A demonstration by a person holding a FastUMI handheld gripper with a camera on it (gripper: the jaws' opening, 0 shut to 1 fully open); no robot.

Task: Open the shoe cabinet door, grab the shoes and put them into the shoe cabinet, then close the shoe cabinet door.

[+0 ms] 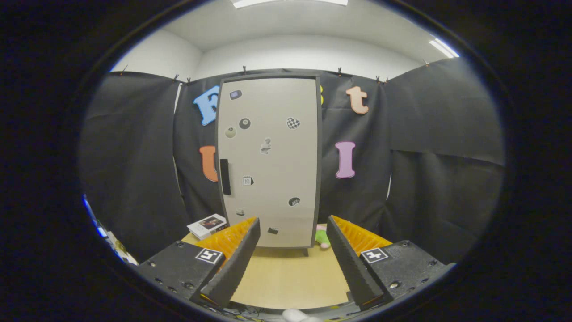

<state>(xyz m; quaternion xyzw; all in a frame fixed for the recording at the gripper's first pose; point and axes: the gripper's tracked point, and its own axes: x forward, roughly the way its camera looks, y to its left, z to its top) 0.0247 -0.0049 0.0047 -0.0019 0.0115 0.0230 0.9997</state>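
The shoe cabinet (269, 163) stands upright on the wooden table (286, 277), beyond my fingers. Its pale door is shut, with several stickers on it and a dark vertical handle (225, 176) near its left edge. My gripper (292, 232) is held back from the cabinet, level with its lower part. Its fingers (237, 261) are spread wide and hold nothing. No shoes are in sight.
A white box (207, 225) lies on the table left of the cabinet, behind my left finger. A small green and pink toy (322, 237) sits at the cabinet's right foot. Black cloth walls close in the booth behind and at both sides.
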